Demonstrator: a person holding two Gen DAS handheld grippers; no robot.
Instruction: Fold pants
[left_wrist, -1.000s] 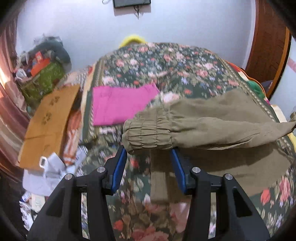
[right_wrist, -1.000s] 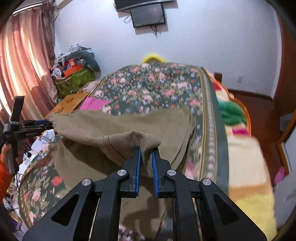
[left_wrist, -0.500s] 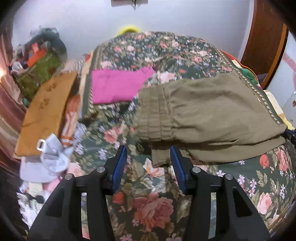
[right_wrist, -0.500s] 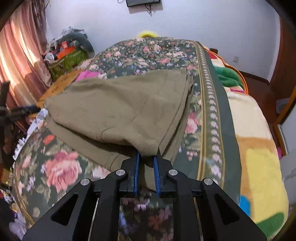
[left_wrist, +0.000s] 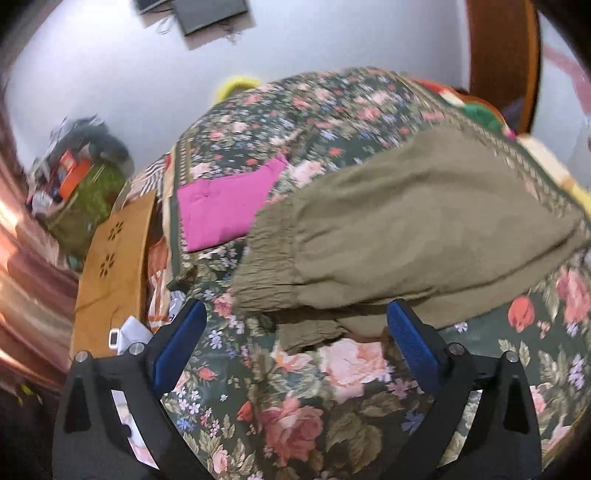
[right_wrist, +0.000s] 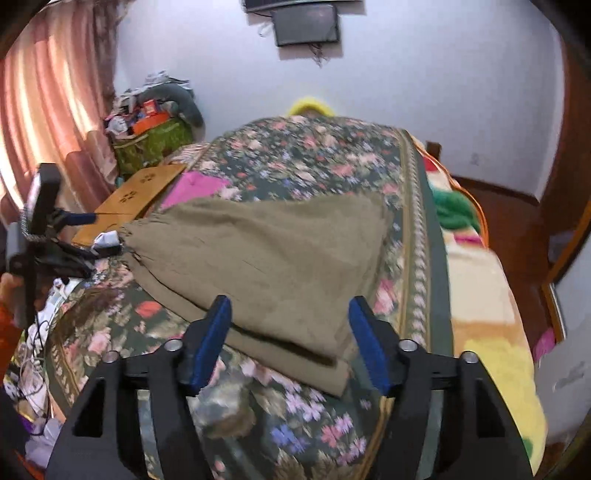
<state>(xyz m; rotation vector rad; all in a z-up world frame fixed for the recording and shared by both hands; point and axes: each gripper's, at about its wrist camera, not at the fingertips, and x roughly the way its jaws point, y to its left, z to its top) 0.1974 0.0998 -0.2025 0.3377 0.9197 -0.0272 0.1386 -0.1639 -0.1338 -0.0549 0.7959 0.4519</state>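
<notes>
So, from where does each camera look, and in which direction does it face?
Left wrist: sits on the left gripper, facing across the floral bed at the elastic end of the olive pants; its open jaws show.
Right wrist: sits on the right gripper, facing along the bed toward the wall; its open jaws show, plus the left gripper at far left.
Shared: pants, bed, pink cloth, wall screen.

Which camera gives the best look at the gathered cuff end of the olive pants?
The left wrist view. The gathered cuff lies close to the camera, its crinkles plain, just beyond the open left gripper. In the right wrist view the pants are seen from the opposite end, with the cuff small and far at the left.
</notes>
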